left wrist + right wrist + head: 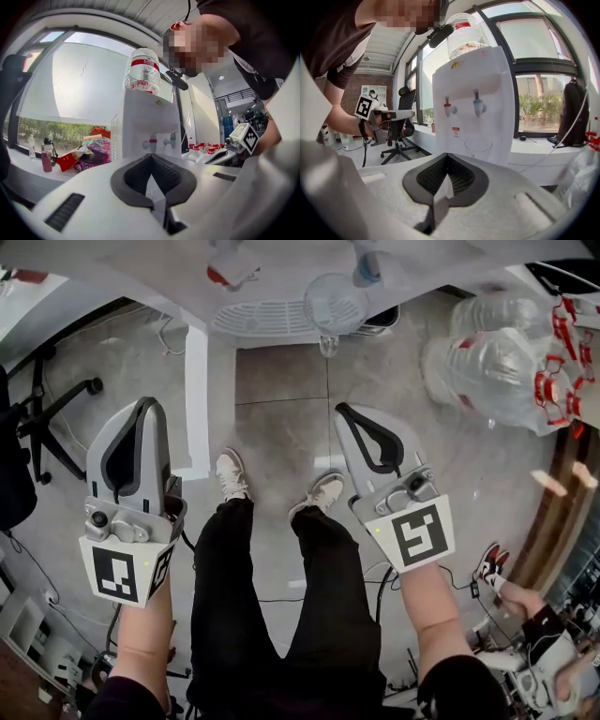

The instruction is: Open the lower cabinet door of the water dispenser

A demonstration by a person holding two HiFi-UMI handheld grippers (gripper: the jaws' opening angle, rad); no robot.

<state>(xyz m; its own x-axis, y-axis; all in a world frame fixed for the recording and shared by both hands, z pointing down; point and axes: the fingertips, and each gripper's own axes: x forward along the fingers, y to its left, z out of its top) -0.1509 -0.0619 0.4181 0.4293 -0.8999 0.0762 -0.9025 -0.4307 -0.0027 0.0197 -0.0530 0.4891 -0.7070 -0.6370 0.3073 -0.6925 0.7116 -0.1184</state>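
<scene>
The white water dispenser (471, 98) stands straight ahead, with a red and a blue tap and a water bottle (142, 70) on top. From above I see its drip tray (272, 319) with a clear cup (336, 304) on it. A white panel (197, 399) juts from the dispenser's lower left front toward me; it looks like the lower cabinet door swung open. My left gripper (147, 403) and right gripper (343, 411) hang apart over the floor, short of the dispenser. Both are shut with nothing between the jaws. In the gripper views the lower cabinet is hidden behind the grippers' bodies.
My legs and shoes (232, 474) stand between the grippers. Several large empty water bottles (506, 367) lie at the right. An office chair (47, 404) is at the left. Cables cross the floor, and another person's shoe (491, 563) shows at the lower right.
</scene>
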